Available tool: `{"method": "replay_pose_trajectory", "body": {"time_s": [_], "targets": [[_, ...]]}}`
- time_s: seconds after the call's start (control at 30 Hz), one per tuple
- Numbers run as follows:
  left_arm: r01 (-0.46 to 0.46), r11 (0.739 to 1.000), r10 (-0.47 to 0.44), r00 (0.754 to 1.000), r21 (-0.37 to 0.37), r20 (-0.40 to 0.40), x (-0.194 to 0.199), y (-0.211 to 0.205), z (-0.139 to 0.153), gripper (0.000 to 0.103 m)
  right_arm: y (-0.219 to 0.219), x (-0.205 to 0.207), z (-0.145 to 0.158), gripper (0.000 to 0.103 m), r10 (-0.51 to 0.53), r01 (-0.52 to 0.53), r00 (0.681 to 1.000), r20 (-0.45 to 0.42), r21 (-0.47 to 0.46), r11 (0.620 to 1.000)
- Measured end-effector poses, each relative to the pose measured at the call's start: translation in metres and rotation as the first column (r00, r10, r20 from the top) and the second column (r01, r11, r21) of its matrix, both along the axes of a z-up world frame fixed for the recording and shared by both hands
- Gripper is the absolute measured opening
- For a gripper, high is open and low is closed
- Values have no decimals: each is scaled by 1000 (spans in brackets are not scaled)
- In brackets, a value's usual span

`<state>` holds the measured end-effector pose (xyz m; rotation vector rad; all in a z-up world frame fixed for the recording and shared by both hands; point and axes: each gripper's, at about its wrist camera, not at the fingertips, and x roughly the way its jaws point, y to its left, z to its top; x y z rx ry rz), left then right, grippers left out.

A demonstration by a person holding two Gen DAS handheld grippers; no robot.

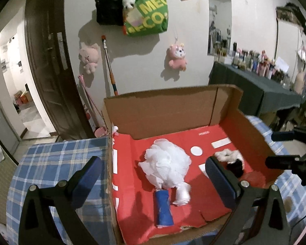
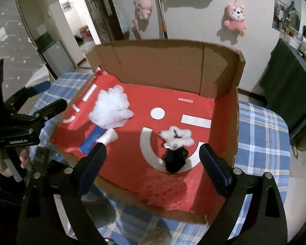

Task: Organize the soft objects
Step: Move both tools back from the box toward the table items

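The white mesh bath pouf (image 1: pixel 166 163) lies puffed and frilly on the red floor of my cardboard box (image 1: pixel 163 108), toward its left side, its blue handle (image 1: pixel 163 208) and a white loop pointing at me; to the right, well apart from it, the fluffy white scrunchie (image 2: pixel 176 136) touches a black fuzzy one (image 2: pixel 176 160). My left gripper (image 1: pixel 153 183) hangs over the pouf with jaws wide and nothing between them; my right gripper (image 2: pixel 153 163) is likewise spread and empty above the scrunchies. The box floor reads "MINISO" in white beside a smiling-face logo; a green tote (image 1: pixel 148 13) on the wall shows "MEC" and "ECO". The box sits on a blue plaid cloth (image 1: pixel 57 163); pink plush toys (image 1: pixel 177 57) hang on the pale wall beside a dark wooden door (image 1: pixel 49 61).
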<state>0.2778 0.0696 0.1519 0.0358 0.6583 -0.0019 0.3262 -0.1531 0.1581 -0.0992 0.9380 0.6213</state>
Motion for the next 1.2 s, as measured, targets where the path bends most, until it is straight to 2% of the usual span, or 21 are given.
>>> {"method": "replay_pose_trajectory", "body": {"time_s": [0.27,0.43,0.73,1.0,1.2], "targets": [[-16,1000,18,995,-18,101,-55,3,24,103,-17,-50,30,99,-4,-3,997,72,99,995],[-14,1000,17,990,-19,139,-92,0,28,103,-19,-92,42,100,13,-29,990,138,113,993],[14,999,-9,991,-36,136,-139,-11,18,103,-27,-155,44,100,17,-47,980,200,147,988],[37,999,-36,995,-11,98,-165,-30,-5,103,-32,-194,36,100,-3,-26,978,208,140,990],[41,998,-37,995,-45,97,-186,-29,-15,103,-36,-213,24,100,-20,-9,981,195,144,990]]}}
